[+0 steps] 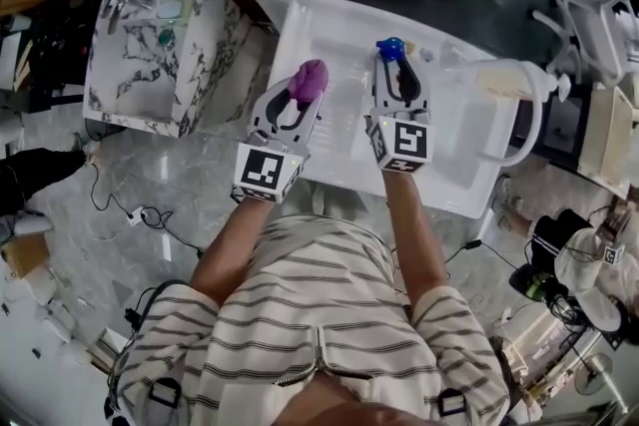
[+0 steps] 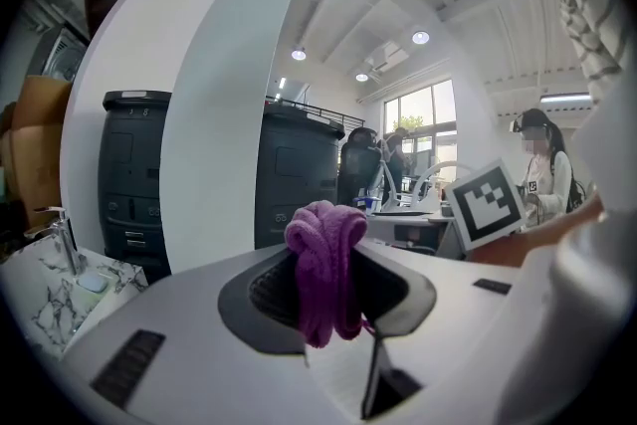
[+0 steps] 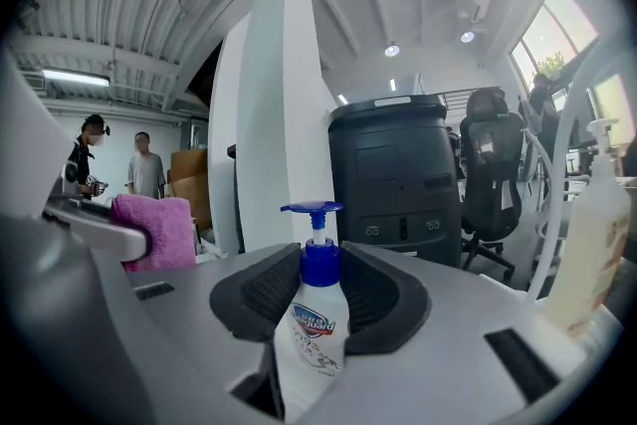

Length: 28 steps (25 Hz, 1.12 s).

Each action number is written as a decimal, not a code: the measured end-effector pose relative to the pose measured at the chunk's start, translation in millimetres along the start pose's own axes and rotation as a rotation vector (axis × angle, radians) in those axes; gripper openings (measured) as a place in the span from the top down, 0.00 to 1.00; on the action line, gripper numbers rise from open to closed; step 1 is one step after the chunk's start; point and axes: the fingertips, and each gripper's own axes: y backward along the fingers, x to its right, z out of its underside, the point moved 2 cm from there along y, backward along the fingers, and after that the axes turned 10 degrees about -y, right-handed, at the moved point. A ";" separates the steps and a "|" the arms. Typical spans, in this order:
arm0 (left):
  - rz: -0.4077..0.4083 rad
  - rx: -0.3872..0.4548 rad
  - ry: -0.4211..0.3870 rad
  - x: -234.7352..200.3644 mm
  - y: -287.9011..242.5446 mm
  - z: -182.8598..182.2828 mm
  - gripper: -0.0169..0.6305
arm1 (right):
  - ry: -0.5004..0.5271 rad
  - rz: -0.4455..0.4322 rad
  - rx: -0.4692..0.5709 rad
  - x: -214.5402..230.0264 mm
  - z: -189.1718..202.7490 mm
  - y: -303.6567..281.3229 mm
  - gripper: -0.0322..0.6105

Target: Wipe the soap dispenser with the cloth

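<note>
A bunched purple cloth (image 1: 308, 80) is clamped between the jaws of my left gripper (image 1: 298, 98), above the near left part of the white sink basin (image 1: 454, 185). In the left gripper view the cloth (image 2: 326, 266) hangs folded between the dark pads. My right gripper (image 1: 400, 75) is shut on a white soap dispenser with a blue pump (image 1: 391, 48), held upright over the basin's middle. The right gripper view shows the dispenser (image 3: 313, 326) pinched at its body, with the cloth (image 3: 155, 231) off to the left. The two grippers are side by side, a short gap apart.
A marble-patterned washstand (image 1: 150, 60) with a tap stands to the left. A white curved faucet (image 1: 524, 110) and a pale pump bottle (image 3: 583, 249) sit at the basin's right. Cables and clutter lie on the floor around. People stand in the background.
</note>
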 end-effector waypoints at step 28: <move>0.057 -0.054 0.050 4.7 -39.2 28.7 0.78 | 0.040 -0.009 -0.090 42.3 65.7 -84.8 0.74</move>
